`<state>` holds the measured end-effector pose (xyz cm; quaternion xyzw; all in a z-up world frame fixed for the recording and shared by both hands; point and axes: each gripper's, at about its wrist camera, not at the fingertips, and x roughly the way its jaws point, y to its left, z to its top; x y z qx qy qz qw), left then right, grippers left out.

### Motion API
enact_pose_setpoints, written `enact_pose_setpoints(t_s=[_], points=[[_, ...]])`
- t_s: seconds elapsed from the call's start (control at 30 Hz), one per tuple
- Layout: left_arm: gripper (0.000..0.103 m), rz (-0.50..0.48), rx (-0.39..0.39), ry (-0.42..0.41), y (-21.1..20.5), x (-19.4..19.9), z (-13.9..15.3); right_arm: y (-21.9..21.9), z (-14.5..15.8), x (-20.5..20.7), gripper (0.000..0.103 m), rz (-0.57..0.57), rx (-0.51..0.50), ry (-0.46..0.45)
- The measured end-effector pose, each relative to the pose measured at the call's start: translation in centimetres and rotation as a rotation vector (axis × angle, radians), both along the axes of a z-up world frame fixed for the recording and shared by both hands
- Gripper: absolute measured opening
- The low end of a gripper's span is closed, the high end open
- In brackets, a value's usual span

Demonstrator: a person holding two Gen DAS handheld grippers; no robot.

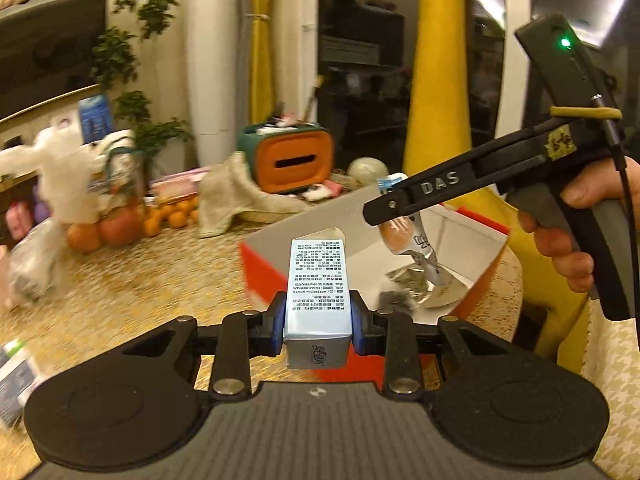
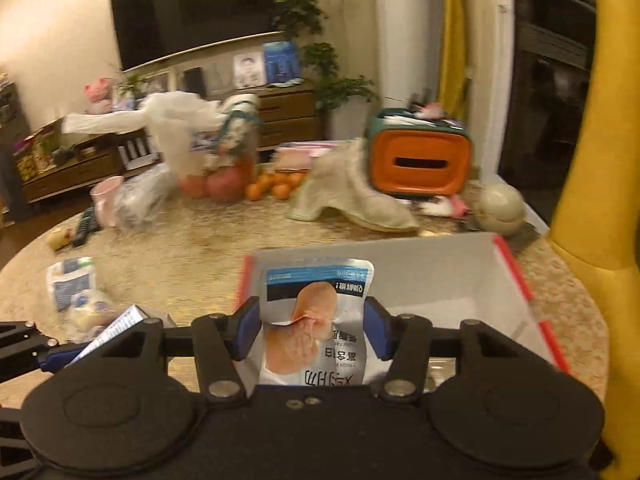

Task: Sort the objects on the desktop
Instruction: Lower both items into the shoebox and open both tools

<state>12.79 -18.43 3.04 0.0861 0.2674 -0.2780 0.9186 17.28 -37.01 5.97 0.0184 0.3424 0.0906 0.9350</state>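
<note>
Clearly, the left gripper (image 1: 318, 322) clamped a small pale-blue printed carton (image 1: 318, 284) between its blue pads, held above the table near the red-edged box (image 1: 472, 240). Beside it, the right gripper (image 2: 314, 328) pinched a silver food pouch (image 2: 316, 320) over that box's open grey interior, where crumpled foil wrappers (image 1: 416, 284) lay.
</note>
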Motion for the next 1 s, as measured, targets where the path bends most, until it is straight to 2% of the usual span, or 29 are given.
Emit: enact_pose_setpoints(t_s=[0.23, 0.43, 0.57, 0.87, 1.0], points=[[0.029, -0.084, 0.084, 0.071, -5.8, 2.9, -1.9, -4.3, -2.0, 1.5, 0.053, -0.079, -0.026, 0.035], [0.029, -0.103, 0.130, 0.143, -9.2, 5.3, -3.6, -6.5, -4.1, 3.1, 0.053, -0.111, -0.032, 0.078], [0.029, -0.089, 0.158, 0.180, -10.1, 6.6, -4.8, -6.8, -5.4, 3.7, 0.053, -0.107, -0.035, 0.102], [0.029, -0.079, 0.158, 0.289, -11.1, 8.8, -6.4, -7.4, -7.9, 4.7, 0.053, -0.126, -0.039, 0.160], [0.029, -0.080, 0.192, 0.314, -11.8, 9.5, -7.0, -7.4, -8.2, 4.6, 0.055, -0.128, -0.033, 0.167]])
